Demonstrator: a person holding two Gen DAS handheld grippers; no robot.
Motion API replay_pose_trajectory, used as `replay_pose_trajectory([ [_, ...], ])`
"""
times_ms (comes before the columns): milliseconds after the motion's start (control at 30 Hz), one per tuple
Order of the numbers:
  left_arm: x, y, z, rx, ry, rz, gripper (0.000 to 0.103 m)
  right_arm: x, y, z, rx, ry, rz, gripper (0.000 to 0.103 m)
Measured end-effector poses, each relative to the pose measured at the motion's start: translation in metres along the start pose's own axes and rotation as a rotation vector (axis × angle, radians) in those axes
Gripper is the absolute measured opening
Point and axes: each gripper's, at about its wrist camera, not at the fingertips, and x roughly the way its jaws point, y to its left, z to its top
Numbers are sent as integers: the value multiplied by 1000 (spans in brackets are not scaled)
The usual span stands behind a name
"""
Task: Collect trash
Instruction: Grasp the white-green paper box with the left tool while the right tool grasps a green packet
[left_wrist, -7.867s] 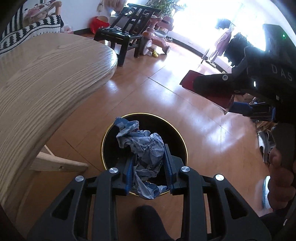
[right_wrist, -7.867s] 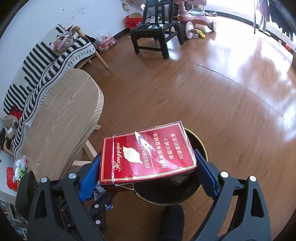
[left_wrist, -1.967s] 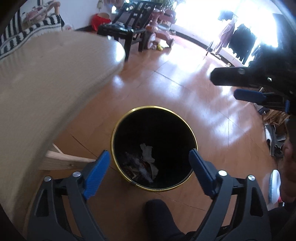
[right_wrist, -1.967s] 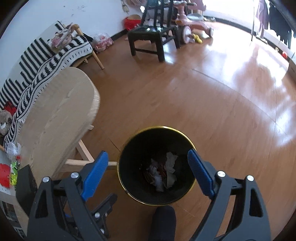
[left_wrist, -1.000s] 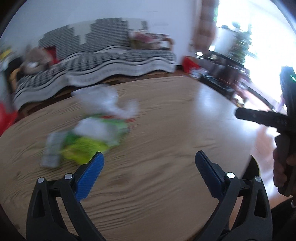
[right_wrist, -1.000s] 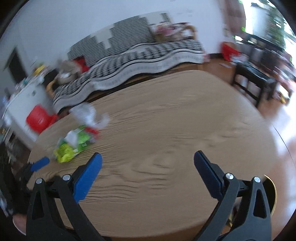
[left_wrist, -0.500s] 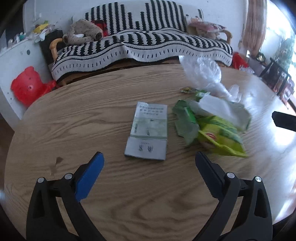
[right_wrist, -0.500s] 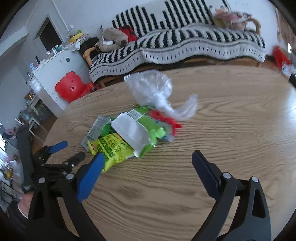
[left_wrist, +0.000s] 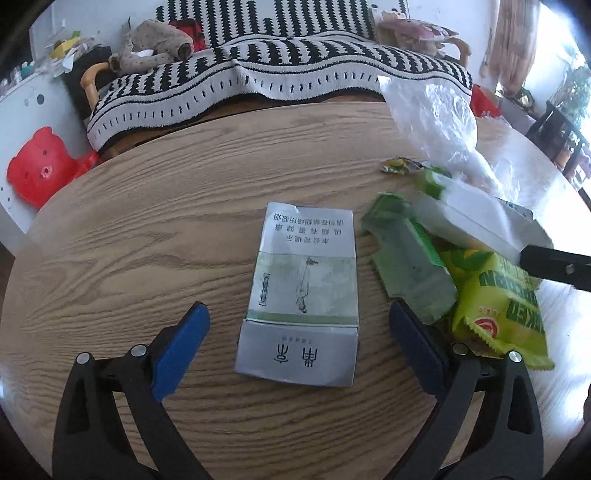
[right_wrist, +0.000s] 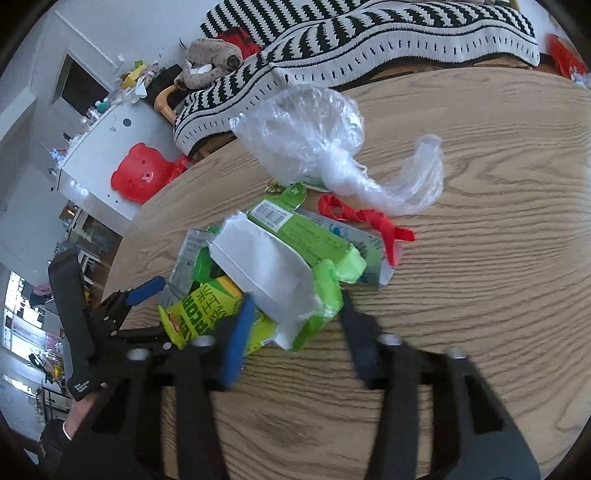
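A flattened silver and green cigarette pack (left_wrist: 301, 295) lies on the wooden table (left_wrist: 147, 240). My left gripper (left_wrist: 297, 332) is open, its fingers on either side of the pack's near end. To its right lies a heap: a green wrapper (left_wrist: 410, 266), a yellow-green snack bag (left_wrist: 502, 310) and a clear plastic bag (left_wrist: 439, 125). In the right wrist view my right gripper (right_wrist: 295, 317) is open, its fingers astride the near end of a green and white packet (right_wrist: 288, 266) on the snack bag (right_wrist: 199, 317). A red ribbon (right_wrist: 369, 218) and the clear bag (right_wrist: 321, 147) lie behind.
A striped sofa (left_wrist: 277, 74) with a plush toy (left_wrist: 155, 40) stands behind the table. A red bear-shaped plastic item (left_wrist: 37, 166) leans on a white cabinet (right_wrist: 110, 140) at the left. The table edge curves near on the left side.
Both grippers left the black bin on the floor, empty, and swung to the table. In the last half second both moved closer to the trash; the left one now straddles the cigarette pack.
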Motion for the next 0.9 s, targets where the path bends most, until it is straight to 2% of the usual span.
replay_pose_trajectory([
  [33, -1, 0, 0, -3, -10, -2, 85, -1, 1, 0, -2, -7, -2, 24],
  [100, -4, -2, 0, 3, -24, -4, 55, -5, 5, 0, -14, -19, -5, 19],
  [200, -8, -3, 0, -3, -14, -9, 55, -16, 13, -2, -37, -57, -12, 14],
  [400, -32, -1, 1, -20, -46, 43, 54, -52, 25, -7, -74, -137, -6, 14],
  [600, -64, -3, 4, -65, -93, 33, 54, -83, 17, -12, -72, -176, -26, 14],
  [733, -82, -28, 5, -33, -126, 3, 54, -107, -1, -18, -50, -200, -68, 14],
  [900, -96, -79, 5, 28, -144, -73, 54, -151, -36, -33, -9, -241, -144, 14],
])
